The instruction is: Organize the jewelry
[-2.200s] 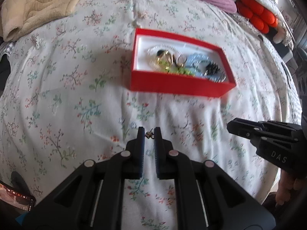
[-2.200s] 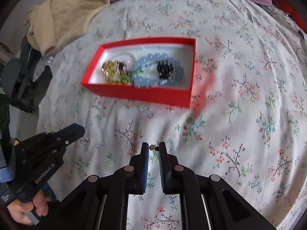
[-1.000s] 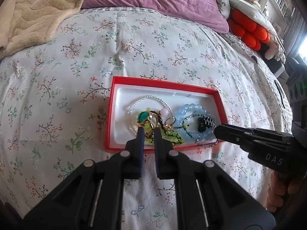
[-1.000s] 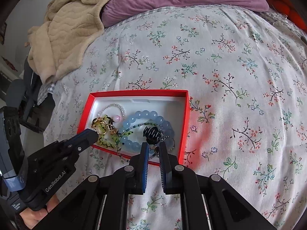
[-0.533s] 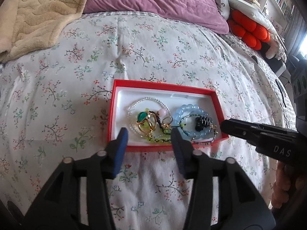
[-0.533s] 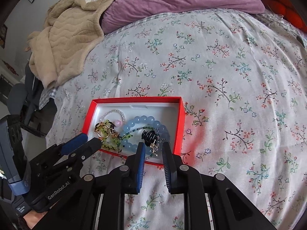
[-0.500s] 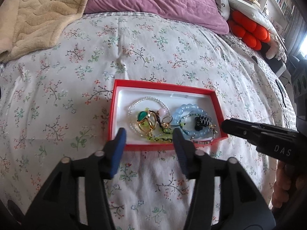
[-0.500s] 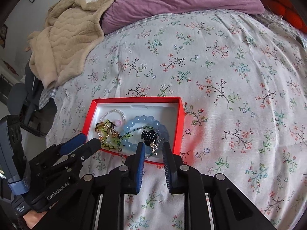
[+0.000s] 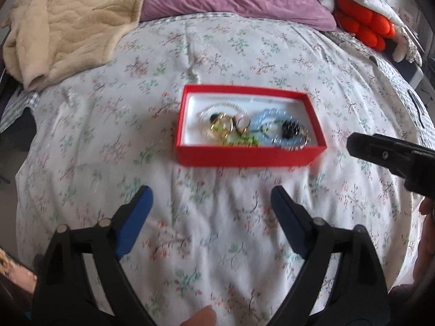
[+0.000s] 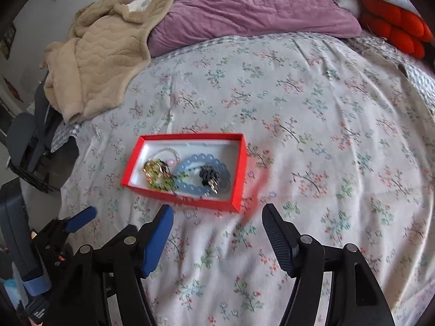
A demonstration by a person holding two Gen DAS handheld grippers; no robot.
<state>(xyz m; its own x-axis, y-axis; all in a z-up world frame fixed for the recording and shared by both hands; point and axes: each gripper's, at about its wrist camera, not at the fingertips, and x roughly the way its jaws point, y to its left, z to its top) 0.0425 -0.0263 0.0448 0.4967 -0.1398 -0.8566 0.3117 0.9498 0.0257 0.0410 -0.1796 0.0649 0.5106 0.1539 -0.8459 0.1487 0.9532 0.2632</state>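
A red box (image 9: 244, 159) with a white lining lies on the floral bedspread. It holds a blue bead bracelet (image 9: 267, 118), a clear bead strand, gold rings (image 9: 223, 125), green beads and a black piece (image 9: 289, 129). The box also shows in the right wrist view (image 10: 185, 199). My left gripper (image 9: 210, 194) is open and empty, hovering just in front of the box. My right gripper (image 10: 217, 213) is open and empty, near the box's front right corner. The right gripper's tip shows in the left wrist view (image 9: 361, 142).
A beige blanket (image 10: 100, 62) lies at the back left, a purple pillow (image 10: 250, 5) at the back, an orange cushion (image 10: 394, 24) at the back right. The floral bedspread (image 10: 326, 163) stretches wide to the right of the box. A chair (image 10: 24, 141) stands off the bed's left edge.
Both grippers have opened wide and pulled back from the box. The small pieces they carried a second ago now lie in the box.
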